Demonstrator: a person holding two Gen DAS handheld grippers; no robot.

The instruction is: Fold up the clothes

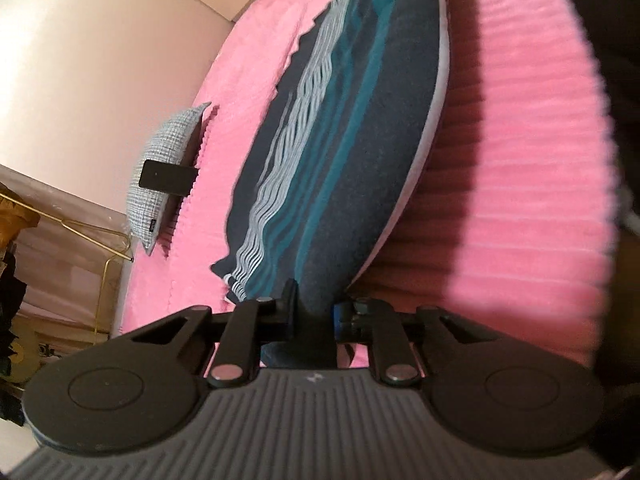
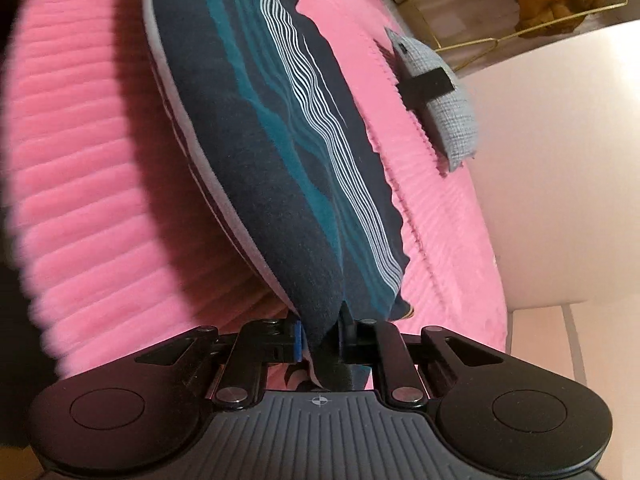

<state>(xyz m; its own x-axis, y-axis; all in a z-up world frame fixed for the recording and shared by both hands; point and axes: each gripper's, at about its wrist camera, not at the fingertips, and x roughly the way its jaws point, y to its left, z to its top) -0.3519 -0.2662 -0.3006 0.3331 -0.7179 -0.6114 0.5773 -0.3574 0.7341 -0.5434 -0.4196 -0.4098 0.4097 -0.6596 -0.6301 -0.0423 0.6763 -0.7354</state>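
Left gripper (image 1: pixel 314 312): clamped on a near corner of the dark striped shirt (image 1: pixel 340 140).
Right gripper (image 2: pixel 320 336): pinching the other near corner.
Shirt: lying across the pink bedspread (image 1: pixel 532 160), near edge probably lifted.
Advice: raise both corners evenly, keep hem taut, carry toward far edge.
Far side: grey pillow (image 1: pixel 168 184), clear of the fold.

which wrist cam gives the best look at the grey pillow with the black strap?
Right wrist. The grey pillow lies nearer and sharper there, weave and black strap clear, on the pink bedspread. Left wrist shows the same pillow smaller, side-on at the bed's far edge, the strap across it.
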